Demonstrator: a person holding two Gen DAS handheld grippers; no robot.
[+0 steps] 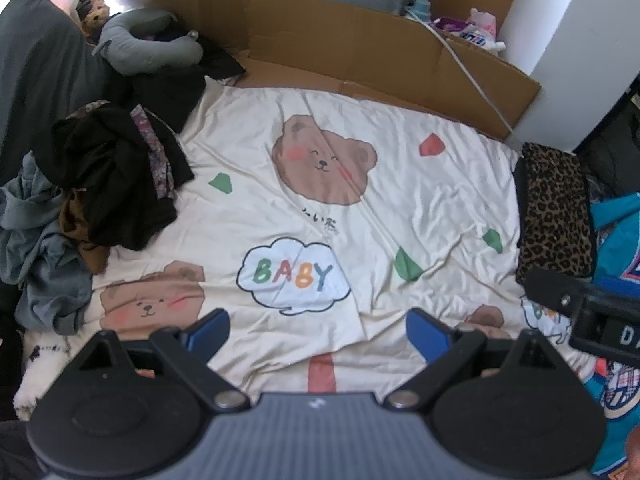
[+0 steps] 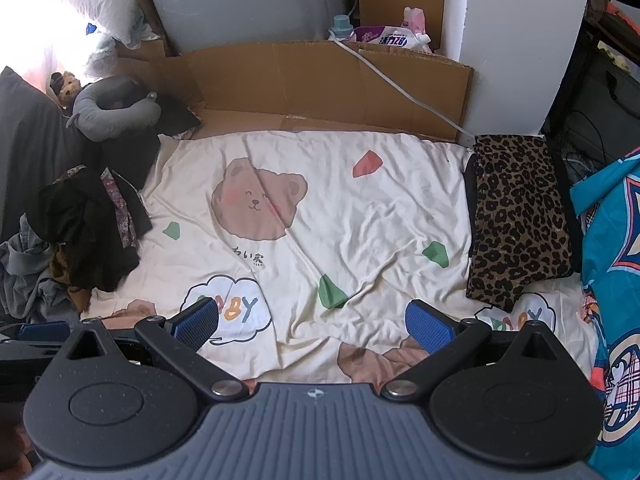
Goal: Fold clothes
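Left tongs (image 1: 318,332): spread wide, nothing between the blue pads; low centre of left wrist view, above the bed sheet, not touching cloth.
Right tongs (image 2: 312,326): also spread wide, holding nothing; low centre of right wrist view. Its black body shows at the right edge of the left wrist view.
Bed sheet (image 1: 400,184): cream, wrinkled, bear faces + "BABY" cloud print, fills mid-frame in both views.
Clothes pile (image 1: 100,184): left side of frame, unfolded heap on the bed; black garment on top, a floral strip through it, brown piece under.
Grey-blue garment (image 1: 36,240): crumpled at lower left of the pile, touching the black one.
Leopard-print garment (image 2: 520,220): right side of frame, folded flat into a rectangle, dark edge showing along its sides; lies on the sheet, well apart from the pile.
Teal printed fabric (image 2: 616,280): far right edge, just beside the leopard piece; can't tell what it is.
Neck pillow (image 1: 140,44): grey, U-shaped, upper left, on dark bedding.
Plush bear (image 1: 94,12): small, upper left, beside the pillow.
Cardboard (image 1: 360,40): flattened sheets along the top of frame, behind the bed.
White cable (image 2: 400,84): runs diagonally over the cardboard, upper right.
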